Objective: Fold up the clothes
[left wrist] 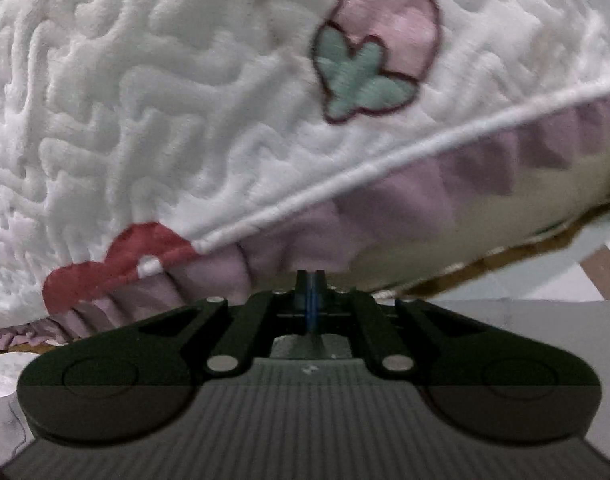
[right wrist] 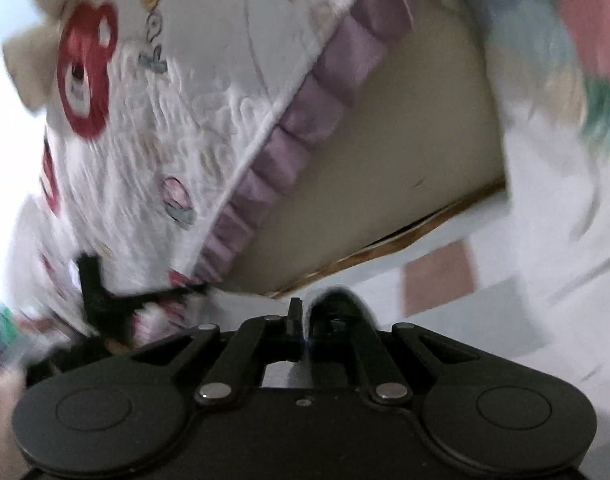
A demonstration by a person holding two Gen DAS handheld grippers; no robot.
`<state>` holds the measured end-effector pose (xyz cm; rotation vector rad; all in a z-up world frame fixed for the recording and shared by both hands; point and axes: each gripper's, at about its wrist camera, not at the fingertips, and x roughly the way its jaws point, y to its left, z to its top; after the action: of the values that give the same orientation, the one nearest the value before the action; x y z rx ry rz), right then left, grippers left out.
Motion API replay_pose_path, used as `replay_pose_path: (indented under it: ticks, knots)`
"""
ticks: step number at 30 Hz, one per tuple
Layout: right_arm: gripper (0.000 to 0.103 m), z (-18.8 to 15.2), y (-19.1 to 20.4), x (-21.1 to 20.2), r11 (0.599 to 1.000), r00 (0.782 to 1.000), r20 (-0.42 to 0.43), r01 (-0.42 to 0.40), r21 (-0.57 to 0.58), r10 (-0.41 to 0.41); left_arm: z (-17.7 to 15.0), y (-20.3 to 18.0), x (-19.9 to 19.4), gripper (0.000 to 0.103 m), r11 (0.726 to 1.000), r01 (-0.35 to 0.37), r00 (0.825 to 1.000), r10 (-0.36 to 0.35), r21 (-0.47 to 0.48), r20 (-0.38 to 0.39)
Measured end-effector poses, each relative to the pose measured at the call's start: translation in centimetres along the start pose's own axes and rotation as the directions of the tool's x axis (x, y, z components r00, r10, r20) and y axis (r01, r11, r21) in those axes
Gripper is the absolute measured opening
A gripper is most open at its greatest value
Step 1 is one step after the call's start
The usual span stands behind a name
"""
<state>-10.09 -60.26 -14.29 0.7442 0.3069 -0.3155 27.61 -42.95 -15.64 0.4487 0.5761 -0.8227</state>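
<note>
at 12 o'clock of the left hand-held gripper (left wrist: 310,280) sits the white quilted garment (left wrist: 153,112), lilac ruffle (left wrist: 385,204) pinched in it; right hand-held gripper (right wrist: 305,312) is closed together, holding nothing.

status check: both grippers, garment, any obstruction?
Left gripper shut, right gripper shut, nothing visibly pinched. White quilted garment with lilac ruffle lies just ahead. No obstruction seen; right view blurred.

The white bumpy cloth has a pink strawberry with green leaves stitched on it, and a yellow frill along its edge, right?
Nearly. The white bumpy cloth does have a pink strawberry with green leaves, but the frill along its edge is purple, not yellow. The left wrist view shows it.
</note>
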Motion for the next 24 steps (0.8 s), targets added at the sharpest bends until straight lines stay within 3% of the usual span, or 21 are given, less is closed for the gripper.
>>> replay_pose_path:
  ticks: [3, 4, 7, 11, 13, 14, 18, 20, 22, 24]
  knots:
    - [0.004, -0.3, -0.3, 1.2, 0.988, 0.993, -0.048, 0.104, -0.11, -0.11, -0.2, 0.8, 0.4, 0.004, 0.996, -0.062, 0.998, 0.063, -0.068, 0.022]
    - [0.005, -0.4, -0.6, 1.9, 0.983, 0.987, -0.074, 0.13, -0.126, -0.14, -0.3, 1.2, 0.5, 0.015, 0.992, -0.055, 0.998, 0.057, -0.111, 0.017]
    - [0.009, -0.5, -1.3, 2.6, 0.979, 0.976, -0.106, 0.183, -0.093, -0.192, -1.3, 1.3, -0.5, 0.035, 0.975, 0.072, 0.997, -0.076, -0.209, -0.008]
    - [0.01, 0.2, -2.1, 0.5, 0.974, 0.971, -0.082, 0.225, -0.001, -0.224, -3.9, -2.5, -3.1, 0.042, 0.981, 0.181, 0.977, -0.187, -0.064, -0.106]
    - [0.01, 0.4, -2.1, -0.3, 0.958, 0.955, -0.08, 0.286, -0.032, -0.287, -5.4, -4.4, -4.5, 0.043, 0.963, 0.265, 0.946, -0.269, -0.046, -0.179]
    - [0.011, 0.4, -2.1, -0.5, 0.961, 0.956, -0.094, 0.275, -0.028, -0.276, -6.3, -5.4, -5.4, 0.045, 0.947, 0.318, 0.925, -0.321, -0.045, -0.204]
    - [0.05, 0.5, -2.3, -1.6, 0.959, 0.951, -0.128, 0.281, -0.034, -0.283, -9.6, -10.1, -8.8, 0.051, 0.902, 0.431, 0.875, -0.405, 0.043, -0.265]
    - [0.051, 0.6, -2.5, -2.1, 0.949, 0.942, -0.118, 0.313, -0.035, -0.315, -11.2, -12.2, -10.1, 0.052, 0.89, 0.445, 0.868, -0.402, 0.097, -0.293]
    - [0.051, 0.6, -3.1, -3.1, 0.955, 0.947, -0.133, 0.297, 0.02, -0.292, -12.2, -13.2, -10.2, 0.053, 0.884, 0.444, 0.864, -0.379, 0.144, -0.333]
    - [0.052, 0.2, -3.8, -3.9, 0.969, 0.964, -0.16, 0.228, 0.099, -0.211, -12.9, -13.9, -11.1, 0.056, 0.881, 0.418, 0.879, -0.331, 0.222, -0.345]
